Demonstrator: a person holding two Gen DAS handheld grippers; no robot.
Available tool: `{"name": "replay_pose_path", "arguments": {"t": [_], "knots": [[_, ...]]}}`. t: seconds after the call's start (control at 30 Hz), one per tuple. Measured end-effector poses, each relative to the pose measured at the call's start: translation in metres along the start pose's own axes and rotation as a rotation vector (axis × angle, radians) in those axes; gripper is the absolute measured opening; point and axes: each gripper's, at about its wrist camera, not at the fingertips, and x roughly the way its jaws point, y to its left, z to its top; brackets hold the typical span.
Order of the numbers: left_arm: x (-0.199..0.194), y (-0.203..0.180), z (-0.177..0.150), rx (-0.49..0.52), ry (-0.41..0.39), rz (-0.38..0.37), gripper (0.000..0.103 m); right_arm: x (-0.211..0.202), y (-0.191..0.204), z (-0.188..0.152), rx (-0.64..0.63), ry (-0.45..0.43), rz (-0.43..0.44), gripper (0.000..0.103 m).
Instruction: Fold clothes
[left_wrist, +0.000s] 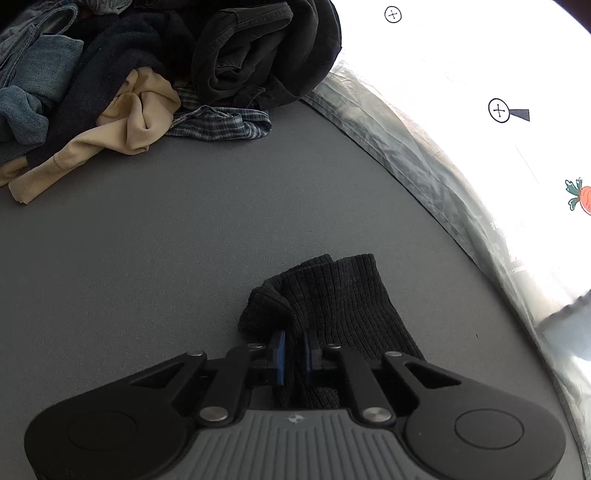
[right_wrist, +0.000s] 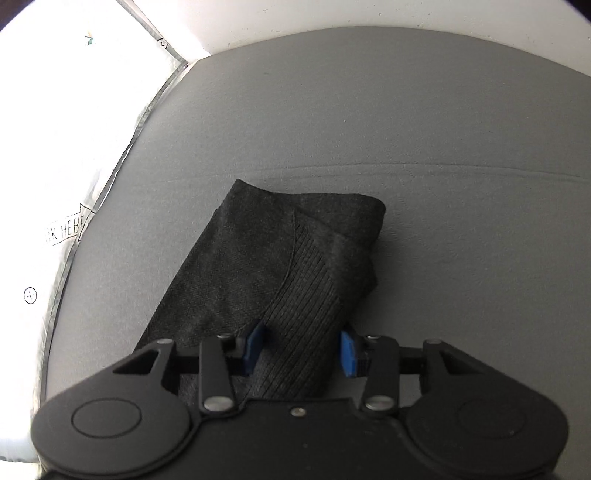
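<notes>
Gripping the dark knit garment (left_wrist: 332, 295) lying on the grey surface (left_wrist: 184, 240), left gripper (left_wrist: 294, 345) jaws pinch one end narrowly; right gripper (right_wrist: 301, 345) jaws clamp the other. Lift evenly, keeping edges aligned.

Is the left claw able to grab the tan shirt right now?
Probably not yet: the left claw is shut on the black knit garment. The tan shirt lies across bare grey surface, unblocked.

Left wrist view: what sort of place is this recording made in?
Probably a home laundry-folding spot on a grey padded surface, perhaps a bed or couch seat. A heap of unfolded clothes sits at its far end, a dark knit garment lies on it, and a bright printed sheet borders it.
</notes>
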Motion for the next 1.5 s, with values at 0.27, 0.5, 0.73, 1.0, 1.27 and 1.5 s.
{"name": "replay_pose_path", "arguments": {"t": [0.27,0.5,0.73,1.0,1.27,1.5], "knots": [[-0.053,0.065,-0.018,0.039,0.014,-0.027,0.008,-0.024,-0.037,0.035,0.04,-0.074,0.119,0.01],[-0.115,0.139,-0.087,0.114,0.083,-0.003,0.009,-0.019,-0.052,0.064,-0.038,-0.099,0.07,0.011],[-0.149,0.175,-0.095,0.239,-0.051,0.034,0.028,-0.049,0.003,0.015,-0.497,-0.206,-0.083,0.057],[-0.136,0.123,-0.082,0.582,-0.181,-0.123,0.056,-0.07,0.041,-0.078,-0.758,-0.104,0.123,0.102],[-0.1,0.108,-0.097,0.825,-0.157,-0.112,0.056,-0.085,0.038,-0.133,-0.776,-0.018,0.18,0.102],[-0.102,0.108,-0.102,0.858,-0.123,-0.176,0.018,-0.087,0.023,-0.147,-0.724,0.009,0.145,0.102]]}}
